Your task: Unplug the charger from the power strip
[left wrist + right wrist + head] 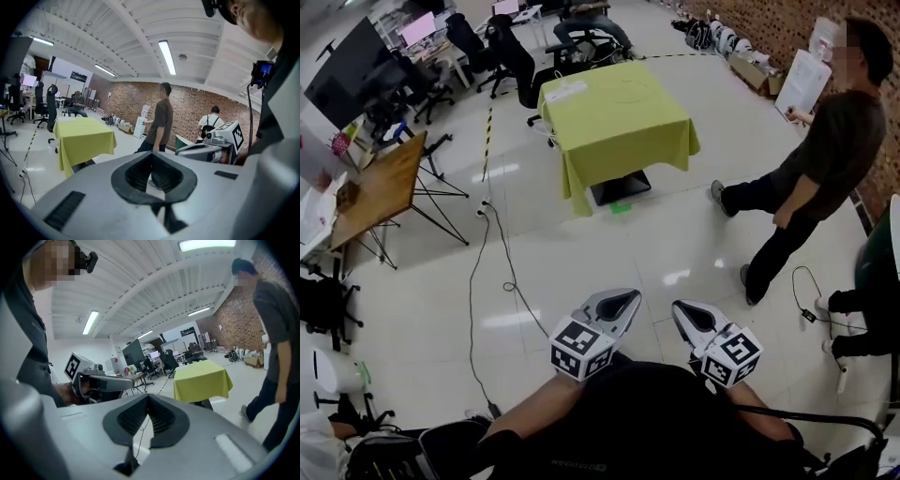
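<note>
Both tools sit close under the head camera, side by side above the wearer's dark lap. The left tool (619,305) and the right tool (686,315) each have their jaws pressed together with nothing between them, and each gripper view confirms this.

A long white bar (565,91), probably the power strip, lies on the desk (623,127) with the yellow-green cloth. It is near the far left corner, and its long axis runs roughly across the view along the far edge. The charger is too small to make out at this range, so I cannot tell which end of the bar holds it.

The desk stands well apart from both tools, straight ahead and slightly to the left across open floor. The left tool looks marginally nearer to the bar's corner. No contact is possible yet, and I judge that the task has not begun. The next move calls for closing the whole gap first and then opening the jaws.

A standing person (825,159) is on the right, off the direct line to the desk. A dark cable (472,281) trails over the floor on the left.
</note>
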`<state>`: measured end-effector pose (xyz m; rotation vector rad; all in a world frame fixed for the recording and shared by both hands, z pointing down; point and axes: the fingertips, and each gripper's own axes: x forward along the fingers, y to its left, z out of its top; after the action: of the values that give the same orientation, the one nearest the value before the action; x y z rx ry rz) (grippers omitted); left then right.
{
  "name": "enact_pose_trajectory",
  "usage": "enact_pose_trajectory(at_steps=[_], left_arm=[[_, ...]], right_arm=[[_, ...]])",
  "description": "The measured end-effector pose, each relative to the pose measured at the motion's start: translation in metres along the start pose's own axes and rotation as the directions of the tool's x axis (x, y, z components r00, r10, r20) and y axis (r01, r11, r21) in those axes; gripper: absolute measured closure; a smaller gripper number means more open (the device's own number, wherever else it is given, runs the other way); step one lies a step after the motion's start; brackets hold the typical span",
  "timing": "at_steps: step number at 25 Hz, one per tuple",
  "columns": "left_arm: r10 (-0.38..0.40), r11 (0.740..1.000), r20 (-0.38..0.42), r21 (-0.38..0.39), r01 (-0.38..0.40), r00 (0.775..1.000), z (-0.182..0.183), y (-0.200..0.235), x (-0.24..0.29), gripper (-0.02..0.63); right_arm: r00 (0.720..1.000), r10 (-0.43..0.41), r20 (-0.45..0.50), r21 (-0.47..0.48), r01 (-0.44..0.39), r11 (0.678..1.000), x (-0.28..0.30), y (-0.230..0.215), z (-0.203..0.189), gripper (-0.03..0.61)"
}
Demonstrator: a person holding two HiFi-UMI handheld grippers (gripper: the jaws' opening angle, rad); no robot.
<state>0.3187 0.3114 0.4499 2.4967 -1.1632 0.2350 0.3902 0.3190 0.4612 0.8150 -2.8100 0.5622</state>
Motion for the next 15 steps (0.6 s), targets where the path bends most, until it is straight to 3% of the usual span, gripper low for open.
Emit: enact_pose_trajectory(at_steps=[8,15], left_arm=[[-0.013,0.999,0.046,-0.032,0.014,0.999,0.044,0.123,-0.010,0.607],[0.015,0.998,0.034,-0.055,-0.014,0.999,0.046,0.218,-0.024,0.607]], right_arm=[[0.999,-0.027,-0.024,0.016,0.027,1.000,0.118,-0.011,0.051,0.575],[0.998,-0.015,-0.054,-0.038,0.012,0.999,0.208,-0.010,0.072,0.577]])
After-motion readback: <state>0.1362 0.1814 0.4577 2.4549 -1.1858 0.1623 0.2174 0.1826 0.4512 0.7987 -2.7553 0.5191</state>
